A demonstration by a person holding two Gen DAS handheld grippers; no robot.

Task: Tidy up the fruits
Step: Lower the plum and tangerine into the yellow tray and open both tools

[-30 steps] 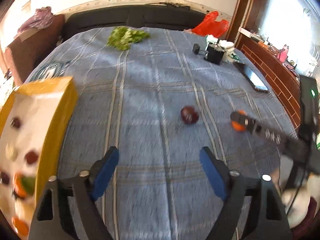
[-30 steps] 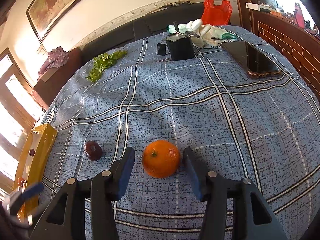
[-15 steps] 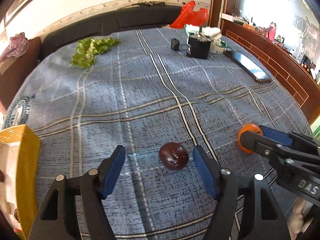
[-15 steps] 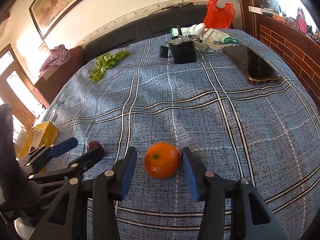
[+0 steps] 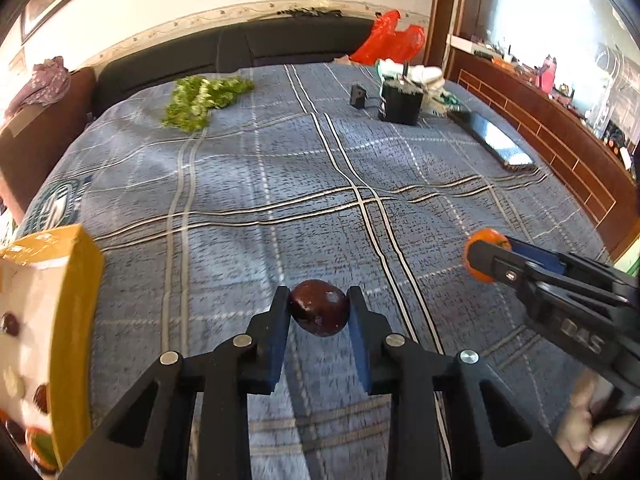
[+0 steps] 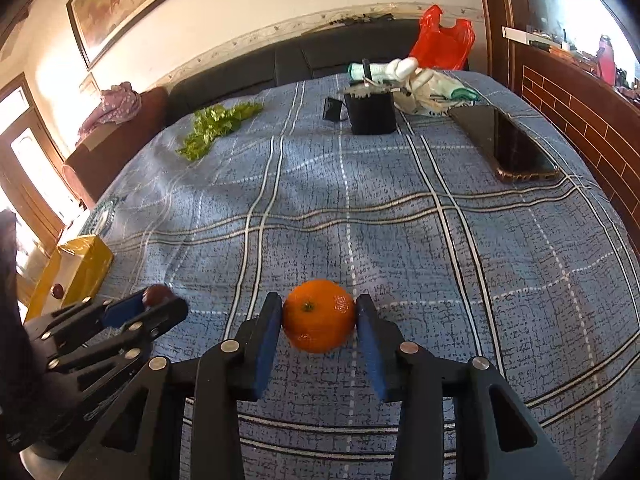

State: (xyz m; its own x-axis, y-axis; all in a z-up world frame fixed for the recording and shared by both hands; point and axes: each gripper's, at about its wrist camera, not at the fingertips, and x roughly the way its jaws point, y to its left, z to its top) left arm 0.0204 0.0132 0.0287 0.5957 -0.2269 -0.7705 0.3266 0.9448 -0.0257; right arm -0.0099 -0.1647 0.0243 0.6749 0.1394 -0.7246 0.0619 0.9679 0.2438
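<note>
My left gripper [image 5: 319,312] is shut on a dark red plum [image 5: 319,313], low over the blue plaid cloth [image 5: 320,184]. My right gripper [image 6: 319,322] is shut on an orange [image 6: 319,321] at cloth level. In the left wrist view the right gripper [image 5: 516,264] and the orange [image 5: 482,254] show at the right. In the right wrist view the left gripper [image 6: 156,306] and the plum [image 6: 157,294] show at the left. A yellow box [image 5: 60,312] holding several fruits stands at the left edge.
Leafy greens [image 5: 202,100] lie at the back left. A black container [image 6: 372,114], white gloves [image 6: 424,84], a red bag [image 6: 440,42] and a phone [image 6: 516,146] sit at the back right. A wooden ledge [image 5: 560,148] runs along the right.
Both grippers have closed: the left on the plum after swinging right and moving up to it, the right on the orange it was straddling.
</note>
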